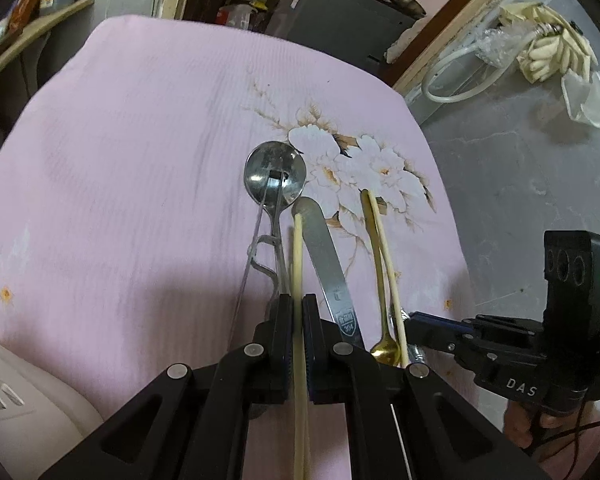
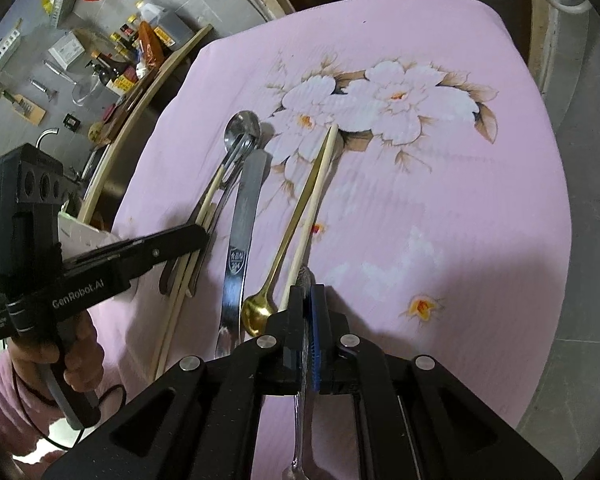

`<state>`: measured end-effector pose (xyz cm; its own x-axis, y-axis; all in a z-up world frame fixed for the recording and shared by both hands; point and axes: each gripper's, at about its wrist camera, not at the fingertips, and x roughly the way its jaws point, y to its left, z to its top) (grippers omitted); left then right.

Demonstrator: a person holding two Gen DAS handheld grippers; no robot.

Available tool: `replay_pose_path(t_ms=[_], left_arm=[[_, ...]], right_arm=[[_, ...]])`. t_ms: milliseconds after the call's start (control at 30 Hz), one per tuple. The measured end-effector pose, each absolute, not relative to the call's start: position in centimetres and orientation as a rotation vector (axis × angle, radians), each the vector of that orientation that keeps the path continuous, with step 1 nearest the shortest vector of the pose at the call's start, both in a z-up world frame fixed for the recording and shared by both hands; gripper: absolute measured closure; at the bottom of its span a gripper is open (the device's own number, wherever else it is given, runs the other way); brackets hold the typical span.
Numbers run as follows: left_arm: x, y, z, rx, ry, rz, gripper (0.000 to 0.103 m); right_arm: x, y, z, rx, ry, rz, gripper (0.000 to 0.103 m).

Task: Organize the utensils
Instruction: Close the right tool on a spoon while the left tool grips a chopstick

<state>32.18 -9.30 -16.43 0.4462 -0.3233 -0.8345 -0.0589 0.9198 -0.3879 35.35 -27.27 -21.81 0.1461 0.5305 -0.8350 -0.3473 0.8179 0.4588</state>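
Note:
On the pink floral cloth (image 1: 120, 160) lie a steel spoon (image 1: 275, 172), a steel knife (image 1: 324, 252), a gold spoon (image 1: 380, 280) and a pale chopstick (image 1: 388, 264) beside it. My left gripper (image 1: 298, 300) is shut on a second pale chopstick (image 1: 298, 248), held just right of the steel spoon's handle. My right gripper (image 2: 307, 290) is shut on a silver utensil (image 2: 300, 432) whose end hangs below the jaws, right of the gold spoon (image 2: 260, 308). The knife (image 2: 244, 220), steel spoon (image 2: 242, 128) and lying chopstick (image 2: 316, 188) also show there.
A white appliance (image 1: 16, 396) sits at the cloth's near left. A shelf of bottles and boxes (image 2: 128, 60) stands left of the table. Grey floor (image 1: 520, 200) with a hose and bag lies right.

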Motion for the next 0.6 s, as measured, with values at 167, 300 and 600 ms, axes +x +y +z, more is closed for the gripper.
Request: replay_pose_path(t_ms=[167,300,600], left_arm=[[32.1,-9.2,-16.6,-0.387,1.108,-0.163,0.098],[31.8,-9.3,-16.7,-0.387,1.110,-0.163,0.098],[31.8,-9.4,-16.6,-0.392,1.110,-0.171,0.098]], right_arm=[[35.0,-27.1,-22.0,0.171,1.284,0.652,0.096],[34.9,-27.0,-22.0,0.172,1.289,0.669,0.090],[34.2,-24.9,-21.1,-0.019,1.283,0.638,0.094]])
